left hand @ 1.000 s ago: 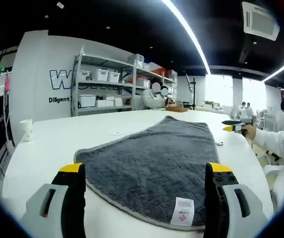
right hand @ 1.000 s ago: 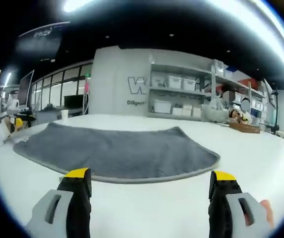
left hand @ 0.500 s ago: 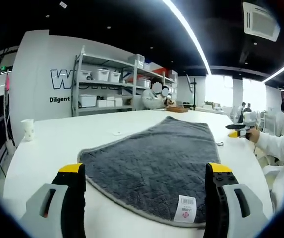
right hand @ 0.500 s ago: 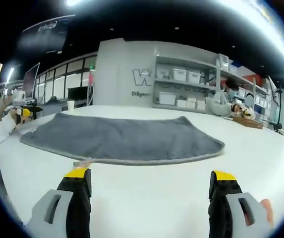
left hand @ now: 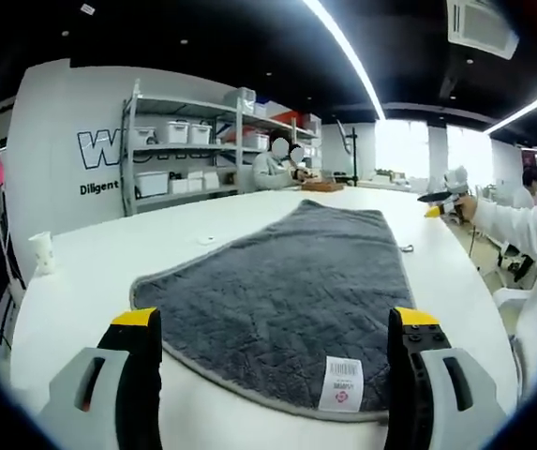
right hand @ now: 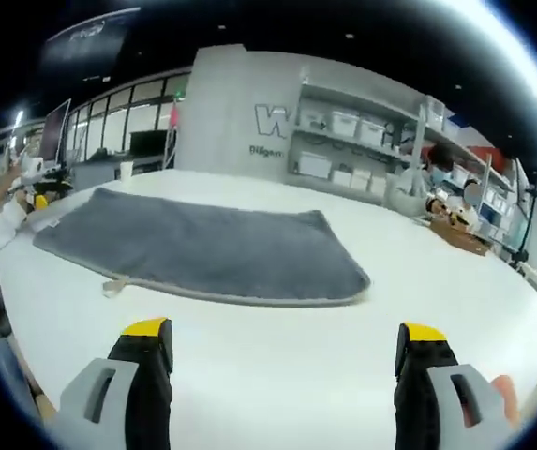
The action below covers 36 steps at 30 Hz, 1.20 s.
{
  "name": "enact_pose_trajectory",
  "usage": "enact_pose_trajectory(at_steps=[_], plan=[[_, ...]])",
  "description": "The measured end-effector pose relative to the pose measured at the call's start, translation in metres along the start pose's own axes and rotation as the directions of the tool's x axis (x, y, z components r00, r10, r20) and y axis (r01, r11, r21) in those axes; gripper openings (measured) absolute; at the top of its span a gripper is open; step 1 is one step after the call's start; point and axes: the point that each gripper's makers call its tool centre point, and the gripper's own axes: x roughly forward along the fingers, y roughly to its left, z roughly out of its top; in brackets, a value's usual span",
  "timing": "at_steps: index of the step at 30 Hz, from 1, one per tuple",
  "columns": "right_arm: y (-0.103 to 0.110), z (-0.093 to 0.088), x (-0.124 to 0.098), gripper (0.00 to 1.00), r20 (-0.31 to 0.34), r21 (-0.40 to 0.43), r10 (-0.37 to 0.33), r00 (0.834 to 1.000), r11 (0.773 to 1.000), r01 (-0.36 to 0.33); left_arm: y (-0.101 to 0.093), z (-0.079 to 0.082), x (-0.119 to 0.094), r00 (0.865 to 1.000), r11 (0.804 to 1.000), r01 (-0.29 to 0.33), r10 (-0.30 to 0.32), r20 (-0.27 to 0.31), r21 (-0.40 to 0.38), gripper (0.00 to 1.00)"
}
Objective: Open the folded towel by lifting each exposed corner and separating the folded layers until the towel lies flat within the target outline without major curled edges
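The left gripper point(left hand: 268, 323) is spread wide, empty, the towel's point(left hand: 296, 291) tagged edge lying between its 2 jaws on the table point(left hand: 81, 281). The right gripper point(right hand: 287, 342) gapes too, now farther back from the flat towel point(right hand: 193, 248) than 1 second ago.

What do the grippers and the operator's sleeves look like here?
Both the left gripper and the right gripper have two black jaws with yellow tips on light grey housings, each with a dark slot. No cables are visible. In the left gripper view the person's sleeve is white, and the far right gripper shows a yellow tip on a black jaw.
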Motion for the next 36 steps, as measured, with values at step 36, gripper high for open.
enact_pose_trajectory(at_steps=[36], plan=[[-0.048,0.01,0.004,0.99,-0.054,-0.011,0.0,0.999,1.0,-0.001,-0.003,0.006,-0.004,1.0,1.0,0.016,-0.016,0.02,0.001,0.99]])
